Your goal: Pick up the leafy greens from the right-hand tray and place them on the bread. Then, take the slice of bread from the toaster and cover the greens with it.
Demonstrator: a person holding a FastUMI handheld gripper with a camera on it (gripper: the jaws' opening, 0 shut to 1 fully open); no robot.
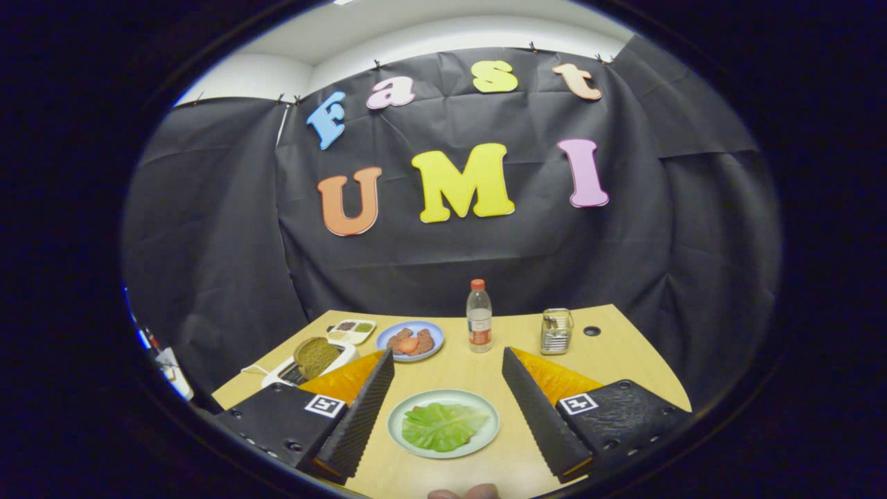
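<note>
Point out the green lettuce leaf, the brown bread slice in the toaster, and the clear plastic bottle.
Green lettuce leaf (442, 426): gripper view, leaf's centre, between the open fingers.
Brown bread slice (315, 356): gripper view, its flat face.
Clear plastic bottle (479, 317): gripper view, mid-body.

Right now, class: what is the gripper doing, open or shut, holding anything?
Gripper: open, holding nothing; its fingers stand wide apart on either side of the plate with the green leaf.

Your gripper (448, 360) stands with its fingers spread wide, their inner pads (367, 409) ribbed and matt. Between them, the smooth, glossy plate (485, 416) carries waxy leafy greens (440, 426). Beyond lie a matt wood-look table (624, 353), a clear plastic bottle (479, 315), a shiny metal container (556, 331) and rough bread (315, 355).
</note>
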